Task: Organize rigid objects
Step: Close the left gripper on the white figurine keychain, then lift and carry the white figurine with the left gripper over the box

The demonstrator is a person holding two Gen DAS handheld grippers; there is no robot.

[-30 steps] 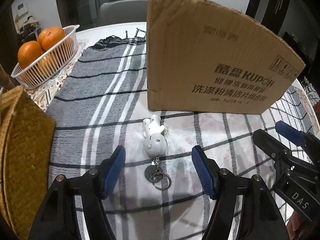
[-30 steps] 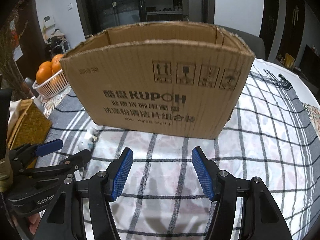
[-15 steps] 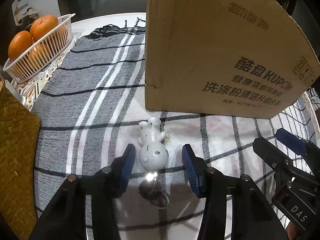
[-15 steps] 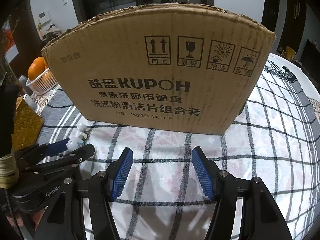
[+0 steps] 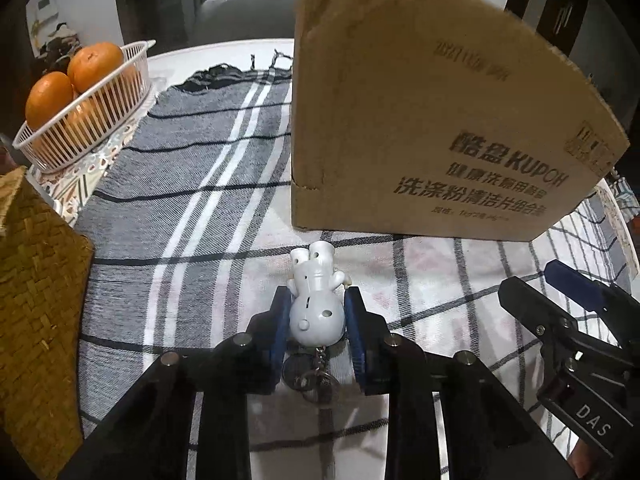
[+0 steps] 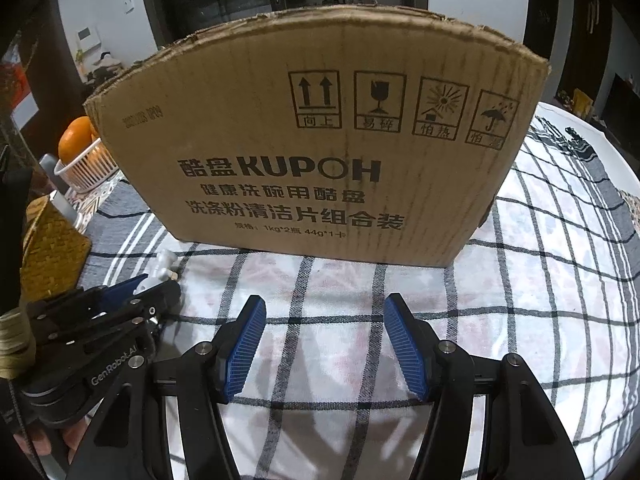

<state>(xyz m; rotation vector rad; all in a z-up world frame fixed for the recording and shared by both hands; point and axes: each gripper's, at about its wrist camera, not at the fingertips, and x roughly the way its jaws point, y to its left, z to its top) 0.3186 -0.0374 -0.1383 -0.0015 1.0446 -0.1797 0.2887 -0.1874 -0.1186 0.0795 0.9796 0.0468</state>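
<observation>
Item in hand: small white plastic figurine keychain (image 5: 317, 312) with a metal ring and chain (image 5: 316, 378) trailing from its head; I find it lying on the cloth, feet pointing to the far side, just in front of the box.
Left gripper (image 5: 318, 334): my blue pads are clamped on the figurine's round head, one on each side; the toy looks to rest on the cloth.
Right gripper (image 6: 325, 344): my jaws stand apart with nothing between them, hovering over bare cloth to the right of the left tool.
Container: tall brown corrugated cardboard box (image 6: 320, 152) with printed lettering, standing on the far side of both grippers; its interior is hidden from me.
Surface: grey, white and black striped and checked tablecloth (image 5: 192, 184) on a round table.
Bystanders: white slatted plastic basket of oranges (image 5: 80, 108) at far left; woven straw box (image 5: 36, 304) at near left.
Step, as I judge it: pick secured, lift not yet begun.
Next move calls for: raising the toy well clear of the box's top edge, carrying it over the rim, then releasing inside.
Risk: the dangling ring may catch on the cardboard edge.
</observation>
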